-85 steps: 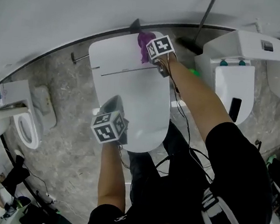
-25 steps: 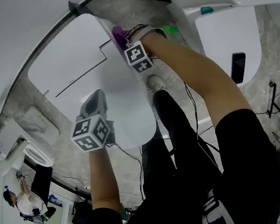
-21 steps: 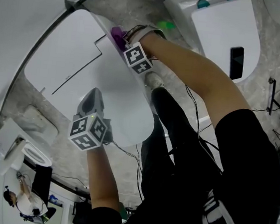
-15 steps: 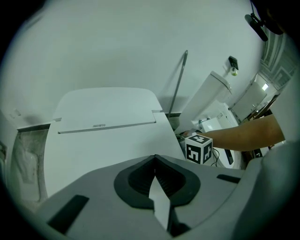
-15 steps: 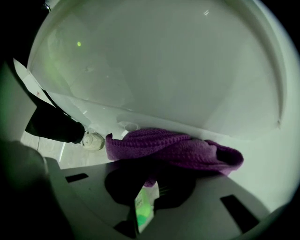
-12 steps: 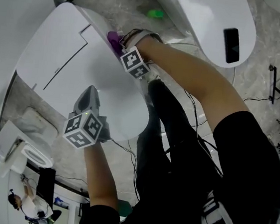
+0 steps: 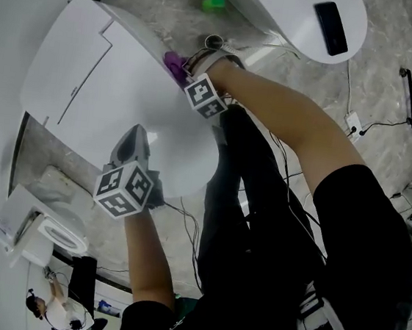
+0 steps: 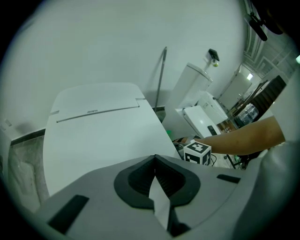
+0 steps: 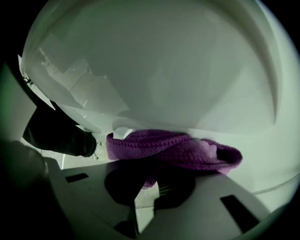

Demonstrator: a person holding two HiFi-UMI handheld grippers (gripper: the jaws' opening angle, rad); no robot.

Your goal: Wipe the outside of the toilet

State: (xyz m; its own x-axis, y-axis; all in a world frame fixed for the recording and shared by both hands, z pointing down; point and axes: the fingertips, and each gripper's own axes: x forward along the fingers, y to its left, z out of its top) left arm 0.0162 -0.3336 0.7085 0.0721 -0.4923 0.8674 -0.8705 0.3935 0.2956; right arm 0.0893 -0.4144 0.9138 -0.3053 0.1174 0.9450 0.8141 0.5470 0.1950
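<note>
The white toilet (image 7: 120, 77) has its lid down and fills the upper left of the head view. My right gripper (image 7: 190, 77) is at the toilet's right flank, shut on a purple cloth (image 7: 174, 64). In the right gripper view the purple cloth (image 9: 173, 150) bunches out of my right gripper (image 9: 150, 174) and lies against the toilet's curved white side (image 9: 178, 70). My left gripper (image 7: 137, 136) is over the front of the lid, shut with nothing in it. In the left gripper view, my left gripper (image 8: 154, 158) points along the toilet lid (image 8: 103, 131).
A second white toilet (image 7: 283, 10) with a black patch on its lid stands at upper right, a green object (image 7: 213, 2) beside it. A small white fixture (image 7: 36, 230) sits at lower left. Cables (image 7: 358, 126) run over the grey stone floor. My legs are right of the toilet.
My right gripper has carried the cloth from the top rear of the toilet down onto its right side. The left gripper has stayed over the lid's front. The head view has swung.
</note>
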